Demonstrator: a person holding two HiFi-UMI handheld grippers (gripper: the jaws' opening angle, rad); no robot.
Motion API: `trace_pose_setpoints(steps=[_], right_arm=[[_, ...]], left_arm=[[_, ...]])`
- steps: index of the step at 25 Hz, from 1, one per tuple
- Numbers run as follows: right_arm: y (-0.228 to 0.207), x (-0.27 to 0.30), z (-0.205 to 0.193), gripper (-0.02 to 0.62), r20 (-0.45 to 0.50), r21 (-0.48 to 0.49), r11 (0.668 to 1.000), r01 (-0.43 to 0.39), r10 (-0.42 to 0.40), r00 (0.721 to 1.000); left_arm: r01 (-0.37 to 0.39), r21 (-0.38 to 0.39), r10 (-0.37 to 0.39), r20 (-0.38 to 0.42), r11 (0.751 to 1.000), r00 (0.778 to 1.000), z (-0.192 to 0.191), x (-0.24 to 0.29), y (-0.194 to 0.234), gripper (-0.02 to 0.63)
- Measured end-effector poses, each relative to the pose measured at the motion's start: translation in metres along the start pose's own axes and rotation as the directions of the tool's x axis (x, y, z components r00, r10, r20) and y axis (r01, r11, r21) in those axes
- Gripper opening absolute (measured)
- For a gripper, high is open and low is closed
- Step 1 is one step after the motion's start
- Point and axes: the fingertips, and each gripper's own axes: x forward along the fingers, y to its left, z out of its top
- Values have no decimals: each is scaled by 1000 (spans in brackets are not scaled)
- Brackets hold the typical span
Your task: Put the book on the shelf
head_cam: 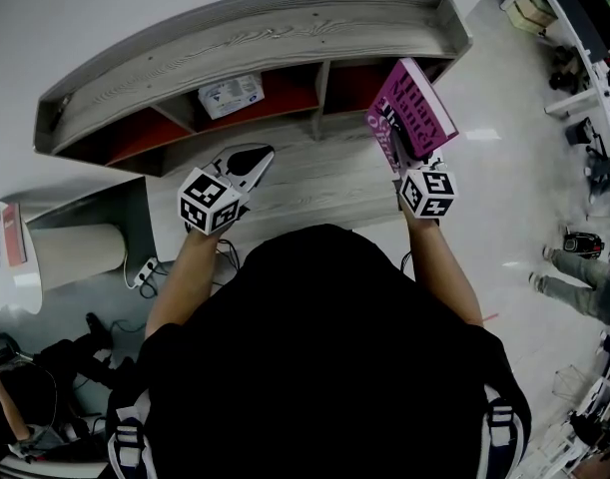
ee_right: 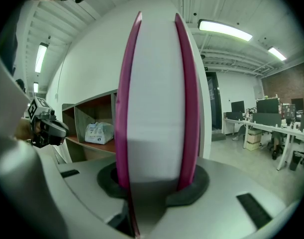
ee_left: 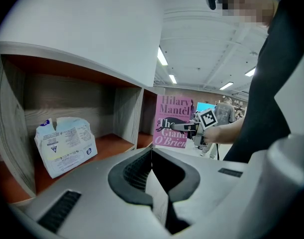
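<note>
A pink-covered book (head_cam: 412,108) stands upright in my right gripper (head_cam: 411,156), which is shut on its lower edge. It hangs just in front of the right compartment of the grey wooden shelf (head_cam: 265,38) with red-brown insides. In the right gripper view the book's white page edge (ee_right: 156,93) fills the middle, clamped between the pads of the right gripper (ee_right: 154,182). My left gripper (head_cam: 257,158) hovers before the middle compartment, shut with nothing in it. In the left gripper view the left gripper (ee_left: 152,151) shows closed, and the book (ee_left: 172,126) appears beyond it, past the shelf divider (ee_left: 127,111).
A white packet (head_cam: 230,95) (ee_left: 65,146) sits in the shelf's middle compartment. A low grey side unit (head_cam: 85,238) with cables beside it stands at the left. A person's legs (head_cam: 576,275) show at the far right, and office desks (ee_right: 271,128) stand beyond.
</note>
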Motion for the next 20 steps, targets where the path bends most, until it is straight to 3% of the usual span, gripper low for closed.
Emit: trace_pose_setpoints(steps=[20], right_arm=[[-21,35,-9,147,-15,3,1000,26,-26,1000]], left_arm=[[-27,-13,27,-18,1000,999,-3,1,9,20]])
